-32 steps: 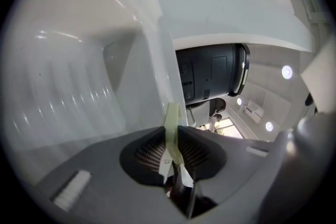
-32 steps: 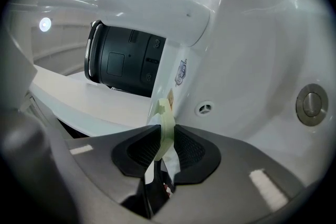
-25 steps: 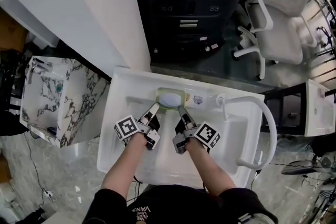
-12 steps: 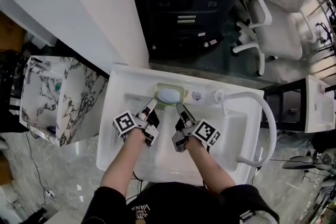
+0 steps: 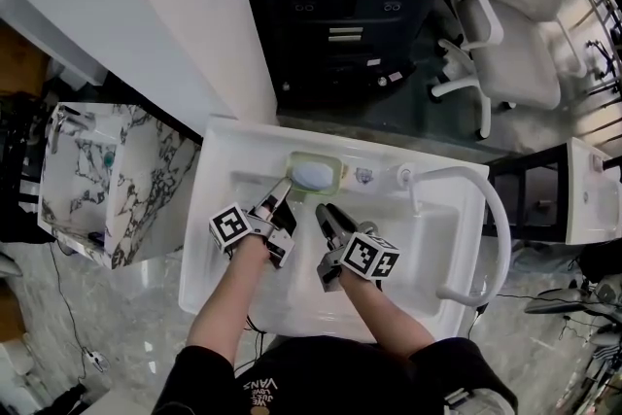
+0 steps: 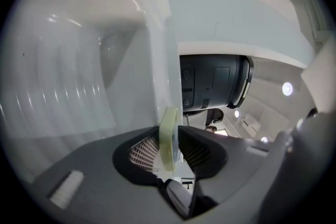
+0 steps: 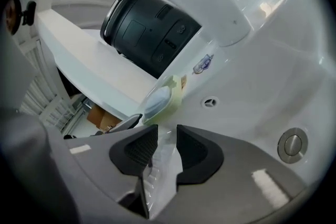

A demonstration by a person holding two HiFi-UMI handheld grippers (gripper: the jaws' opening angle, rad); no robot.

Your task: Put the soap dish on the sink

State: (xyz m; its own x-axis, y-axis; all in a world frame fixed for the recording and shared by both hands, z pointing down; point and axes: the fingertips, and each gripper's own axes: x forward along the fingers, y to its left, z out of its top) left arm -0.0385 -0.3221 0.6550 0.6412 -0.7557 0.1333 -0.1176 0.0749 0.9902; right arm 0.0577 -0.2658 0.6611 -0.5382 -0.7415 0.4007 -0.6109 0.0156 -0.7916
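Head view, change: the right gripper (image 5: 326, 211) has drawn back from the soap dish (image 5: 316, 172) over the basin and rolled, so its marker cube faces upward; a second ago its tips were at the dish's right end.
Right claw: the jaws have just been opening and stand apart with nothing between them; in the right gripper view (image 7: 167, 136) the soap dish (image 7: 169, 93) lies just ahead of the tips.
Left claw: the left gripper (image 5: 284, 185) is unmoved, clamped on the dish's left rim, which is seen edge-on between the pads (image 6: 168, 139).
Soap dish: pale green, on the back ledge of the sink (image 5: 209, 209), holding an oval soap (image 7: 157, 101).
Surroundings: a curved white faucet (image 5: 498, 209) stands right of the dish; a marble-patterned unit (image 5: 136, 180) lies left; a dark cabinet (image 5: 360, 5) is behind; an office chair (image 5: 525, 24) is beyond.
Obstruction: the faucet arches over the basin's right half.
Open room: the basin lies bare beneath both grippers.
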